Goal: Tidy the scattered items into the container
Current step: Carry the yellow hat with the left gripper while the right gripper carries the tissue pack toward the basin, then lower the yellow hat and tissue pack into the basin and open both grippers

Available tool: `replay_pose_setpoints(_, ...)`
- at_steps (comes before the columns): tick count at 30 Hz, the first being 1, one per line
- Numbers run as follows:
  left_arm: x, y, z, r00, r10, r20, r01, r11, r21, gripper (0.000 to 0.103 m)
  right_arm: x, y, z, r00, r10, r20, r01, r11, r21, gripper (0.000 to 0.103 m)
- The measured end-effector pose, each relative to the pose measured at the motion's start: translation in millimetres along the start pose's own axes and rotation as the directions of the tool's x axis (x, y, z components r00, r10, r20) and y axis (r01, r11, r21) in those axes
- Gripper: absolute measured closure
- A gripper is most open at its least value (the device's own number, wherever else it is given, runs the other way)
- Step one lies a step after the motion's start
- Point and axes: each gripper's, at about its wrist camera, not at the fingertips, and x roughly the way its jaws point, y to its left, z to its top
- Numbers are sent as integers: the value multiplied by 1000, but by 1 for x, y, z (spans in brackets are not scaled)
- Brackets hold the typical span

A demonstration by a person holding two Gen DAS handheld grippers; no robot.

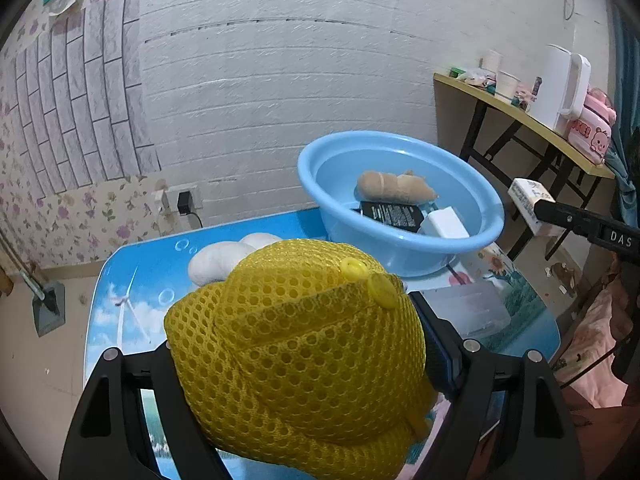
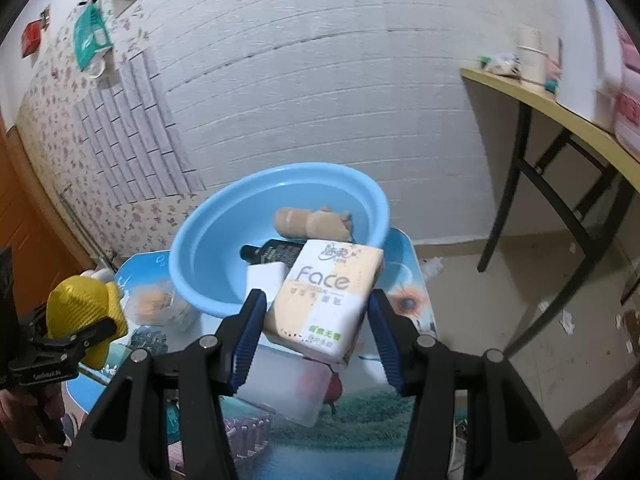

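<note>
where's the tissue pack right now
The tissue pack is between the right gripper's fingers, raised just in front of the blue basin. The left wrist view shows it off the basin's right side.

The left gripper [image 1: 304,344] is closed around a yellow mesh item [image 1: 296,344]; the right gripper [image 2: 316,320], at its two o'clock, is clamped on a tissue pack [image 2: 324,300].

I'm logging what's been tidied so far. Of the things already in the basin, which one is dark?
The black packet, lying flat in the blue basin between the tan plush toy and the white box; those two are pale.
</note>
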Motion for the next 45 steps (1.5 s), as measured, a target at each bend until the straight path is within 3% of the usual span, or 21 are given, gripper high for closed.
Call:
replay_pose_setpoints(14, 18, -17, 35, 999, -30, 17, 30, 999, 39, 22, 27, 6, 12, 997, 69, -22, -70, 997, -17, 51)
replay_pose_setpoints(45, 75, -43, 81, 994, -109, 6, 108, 988, 110, 22, 87, 9, 21, 992, 92, -85, -96, 995, -34, 51)
